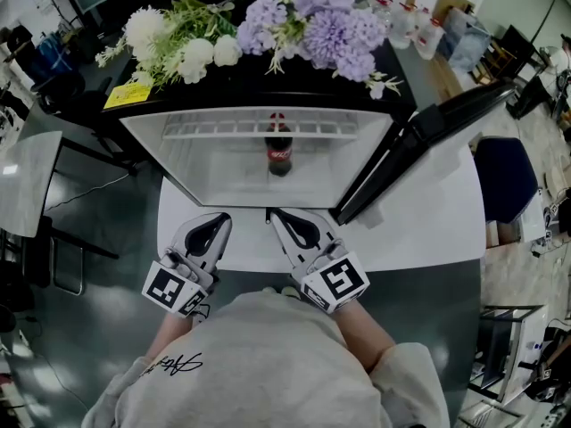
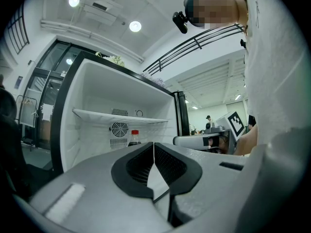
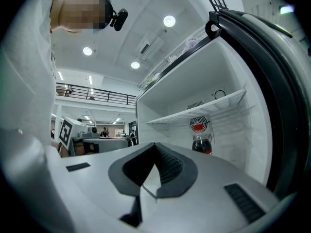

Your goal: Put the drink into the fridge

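A dark cola bottle [image 1: 278, 150] with a red cap stands upright inside the open white fridge [image 1: 196, 185], under its wire shelf [image 1: 259, 130]. The same bottle [image 2: 134, 138] [image 3: 201, 140] shows in both gripper views, near the back wall by a round fan grille. My left gripper [image 1: 223, 218] and right gripper [image 1: 270, 214] hover side by side just outside the fridge opening, both shut with nothing between the jaws. In each gripper view the jaws meet tip to tip, left gripper [image 2: 154, 144] and right gripper [image 3: 155, 145].
The fridge door [image 1: 419, 145] stands swung open to the right. Artificial flowers [image 1: 268, 29] lie on the fridge's black top. A white table [image 1: 428, 230] sits under the fridge. A yellow label [image 1: 129, 94] is at the top's left corner. Bottles [image 1: 419, 27] and clutter stand beyond.
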`<state>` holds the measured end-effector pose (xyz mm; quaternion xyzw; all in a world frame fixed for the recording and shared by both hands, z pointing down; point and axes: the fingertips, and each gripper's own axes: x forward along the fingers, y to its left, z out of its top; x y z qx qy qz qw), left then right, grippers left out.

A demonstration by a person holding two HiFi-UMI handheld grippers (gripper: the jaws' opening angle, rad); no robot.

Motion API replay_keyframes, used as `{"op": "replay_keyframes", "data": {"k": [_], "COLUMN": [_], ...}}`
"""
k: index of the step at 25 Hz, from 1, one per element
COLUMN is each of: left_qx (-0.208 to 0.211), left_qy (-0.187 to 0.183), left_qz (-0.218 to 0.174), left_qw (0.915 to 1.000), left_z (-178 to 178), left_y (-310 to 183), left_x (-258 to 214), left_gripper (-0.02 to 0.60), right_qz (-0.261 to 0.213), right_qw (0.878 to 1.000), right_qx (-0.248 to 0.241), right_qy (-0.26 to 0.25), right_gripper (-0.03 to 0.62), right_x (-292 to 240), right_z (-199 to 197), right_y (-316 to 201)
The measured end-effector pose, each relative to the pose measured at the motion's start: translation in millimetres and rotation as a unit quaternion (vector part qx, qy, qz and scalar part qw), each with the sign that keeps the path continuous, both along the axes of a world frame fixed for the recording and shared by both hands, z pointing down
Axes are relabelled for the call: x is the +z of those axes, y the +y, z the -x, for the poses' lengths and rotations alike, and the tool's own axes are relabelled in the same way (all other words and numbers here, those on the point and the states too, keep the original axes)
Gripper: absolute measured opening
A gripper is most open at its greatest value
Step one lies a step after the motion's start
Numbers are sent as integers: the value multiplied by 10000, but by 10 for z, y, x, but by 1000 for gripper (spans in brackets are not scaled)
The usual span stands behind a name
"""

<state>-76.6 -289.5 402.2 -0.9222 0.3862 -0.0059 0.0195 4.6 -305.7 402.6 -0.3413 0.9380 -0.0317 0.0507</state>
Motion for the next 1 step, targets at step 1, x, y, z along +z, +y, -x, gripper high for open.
{"op": "replay_keyframes", "data": {"k": [1], "left_qx": [6], "left_qy": [-2], "left_qz": [-1], "left_qw": [10000], "left_z": [-1], "left_y": [2], "left_x": [1], "left_gripper": [9], "right_qz": [-3], "right_qw": [10000], "right_qx": [-1], "right_qy": [3], "right_gripper": [11], "right_x": [-1], "right_z": [2], "right_y": [1]}}
